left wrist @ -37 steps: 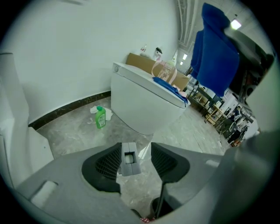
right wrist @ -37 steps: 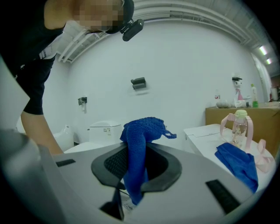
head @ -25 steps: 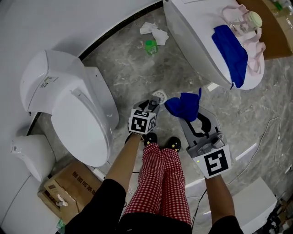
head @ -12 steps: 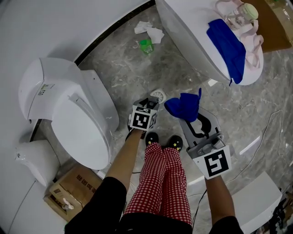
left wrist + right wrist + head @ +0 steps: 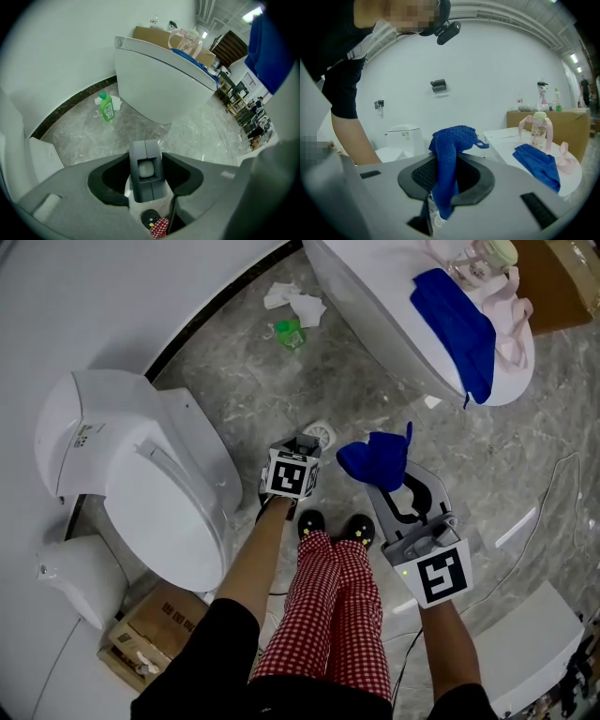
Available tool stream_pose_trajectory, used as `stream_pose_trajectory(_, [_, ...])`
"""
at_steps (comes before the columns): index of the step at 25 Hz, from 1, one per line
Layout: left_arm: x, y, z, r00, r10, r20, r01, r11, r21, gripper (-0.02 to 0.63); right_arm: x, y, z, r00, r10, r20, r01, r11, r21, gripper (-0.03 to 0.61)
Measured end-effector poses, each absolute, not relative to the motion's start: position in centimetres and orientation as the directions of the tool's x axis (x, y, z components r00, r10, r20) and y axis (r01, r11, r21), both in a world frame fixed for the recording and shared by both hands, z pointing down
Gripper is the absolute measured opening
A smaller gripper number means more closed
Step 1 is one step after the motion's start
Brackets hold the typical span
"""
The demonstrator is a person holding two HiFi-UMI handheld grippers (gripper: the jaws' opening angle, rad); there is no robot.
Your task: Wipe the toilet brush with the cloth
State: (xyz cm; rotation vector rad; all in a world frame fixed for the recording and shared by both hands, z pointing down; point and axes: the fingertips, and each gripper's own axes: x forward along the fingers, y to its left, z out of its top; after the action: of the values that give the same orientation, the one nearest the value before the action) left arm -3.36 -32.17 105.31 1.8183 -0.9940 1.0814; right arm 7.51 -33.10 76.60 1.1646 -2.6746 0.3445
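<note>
Cloth [image 5: 373, 456], blue and bunched, is clenched in the right gripper [image 5: 386, 482], its loose end spilling over the jaw tips above the person's checked trousers [image 5: 328, 606]. The left gripper [image 5: 146, 157] has its jaws pressed together and points at the marble floor [image 5: 244, 381] beside the toilet [image 5: 159, 493]. A second blue cloth [image 5: 455, 320] lies well apart on the white counter [image 5: 375, 306].

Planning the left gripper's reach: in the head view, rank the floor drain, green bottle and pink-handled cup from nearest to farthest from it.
1. Floor drain: on the floor just beyond the left gripper, slightly to its right.
2. Green bottle: farther ahead on the floor, near the wall.
3. Pink-handled cup: farthest, up on the white counter at far right.
</note>
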Motion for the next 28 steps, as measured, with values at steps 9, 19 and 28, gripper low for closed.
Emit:
stream_pose_trajectory(9, [-3.4, -32.7, 106.8, 0.277, -0.166, 0.946, -0.886, -0.426, 0.185, 0.196, 7.8, -32.6, 77.1, -0.670, -0.685, 0.287, -0.736, 0.664, -0.132, 0.081])
stream_pose_trajectory(19, [-4.0, -32.9, 107.4, 0.216, -0.156, 0.964, -0.881, -0.457, 0.123, 0.196, 8.1, -31.8, 77.8, -0.665, -0.682, 0.304, -0.739, 0.658, -0.144, 0.081])
stream_pose_trajectory(28, [-4.6, -33.1, 107.7, 0.185, -0.140, 0.973, -0.919, -0.375, 0.121, 0.196, 8.8, -31.5, 78.1, -0.655, -0.690, 0.309, -0.750, 0.644, -0.150, 0.081])
